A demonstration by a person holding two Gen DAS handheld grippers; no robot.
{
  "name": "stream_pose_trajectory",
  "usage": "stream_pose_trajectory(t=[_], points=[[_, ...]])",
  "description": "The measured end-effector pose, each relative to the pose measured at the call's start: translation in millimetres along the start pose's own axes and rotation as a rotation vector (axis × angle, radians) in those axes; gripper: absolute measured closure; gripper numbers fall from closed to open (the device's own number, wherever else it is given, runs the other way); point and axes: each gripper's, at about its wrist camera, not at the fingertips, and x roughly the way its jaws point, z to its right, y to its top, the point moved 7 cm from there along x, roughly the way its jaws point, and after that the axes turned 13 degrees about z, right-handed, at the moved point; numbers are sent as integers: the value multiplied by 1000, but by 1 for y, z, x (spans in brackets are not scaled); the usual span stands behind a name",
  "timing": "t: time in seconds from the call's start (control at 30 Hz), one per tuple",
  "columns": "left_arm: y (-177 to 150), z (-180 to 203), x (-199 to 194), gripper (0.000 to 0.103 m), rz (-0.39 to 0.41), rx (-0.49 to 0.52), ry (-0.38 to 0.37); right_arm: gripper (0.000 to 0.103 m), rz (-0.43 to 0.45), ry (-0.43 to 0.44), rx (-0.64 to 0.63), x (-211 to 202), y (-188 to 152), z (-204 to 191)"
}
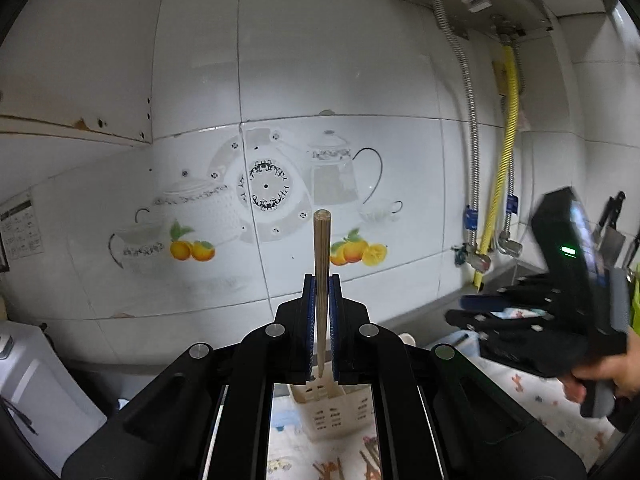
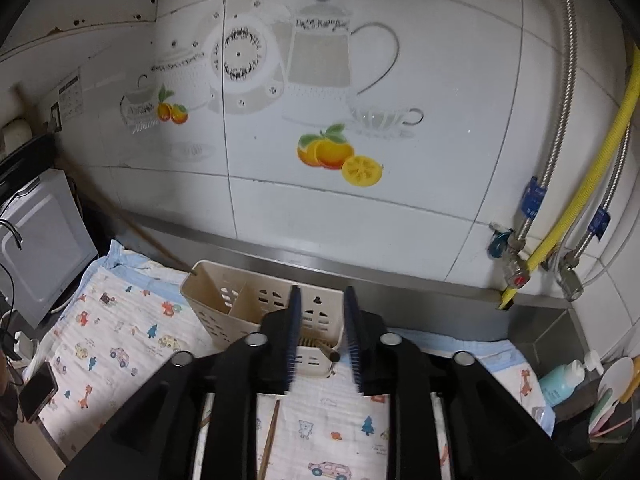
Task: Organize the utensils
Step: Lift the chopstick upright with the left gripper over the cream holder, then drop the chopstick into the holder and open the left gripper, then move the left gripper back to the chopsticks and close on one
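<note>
My left gripper [image 1: 321, 280] is shut on a wooden chopstick [image 1: 321, 264] and holds it upright, its lower tip just above the beige utensil holder [image 1: 332, 412]. My right gripper [image 2: 322, 294] is open and empty, right in front of the same holder [image 2: 224, 300], which has a divider. A chopstick [image 2: 325, 351] lies inside the holder's right part, its end sticking out between my open fingers. More chopsticks lie on the printed cloth in the right wrist view [image 2: 269, 440] and in the left wrist view [image 1: 332, 468]. The right gripper also shows at the right in the left wrist view [image 1: 520, 312].
A printed cloth [image 2: 112, 344] covers the counter. A white appliance [image 2: 36, 248] stands at the left, a phone [image 2: 38, 394] at the cloth's left edge. Pipes and valves [image 2: 520, 264] run down the tiled wall at the right. A bottle [image 2: 564, 380] and a cup of utensils [image 2: 612, 404] stand far right.
</note>
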Motion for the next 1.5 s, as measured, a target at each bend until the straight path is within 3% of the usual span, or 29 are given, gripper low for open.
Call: stream_pose_trajectory(t=[0.1, 0.17, 0.4, 0.6, 0.87, 1.13, 1.23, 1.5], points=[[-4, -5, 18, 98, -14, -15, 9, 77, 24, 4, 1, -11, 2, 1], [-9, -8, 29, 98, -28, -26, 20, 68, 47, 4, 2, -20, 2, 2], [-45, -11, 56, 98, -94, -32, 28, 67, 87, 17, -9, -44, -10, -2], [-85, -21, 72, 97, -197, -95, 2, 64, 80, -2, -46, -54, -37, -8], [-100, -21, 70, 95, -220, -111, -22, 63, 31, 28, -11, -66, -91, -21], [-87, -24, 25, 93, -189, -122, -15, 63, -34, 48, 26, -89, -155, -44], [-90, -26, 0, 83, -188, -131, -11, 63, -51, 35, 39, -101, -182, -52], [-136, -27, -76, 81, -261, -183, 2, 64, -112, 8, 106, -114, -252, -73]])
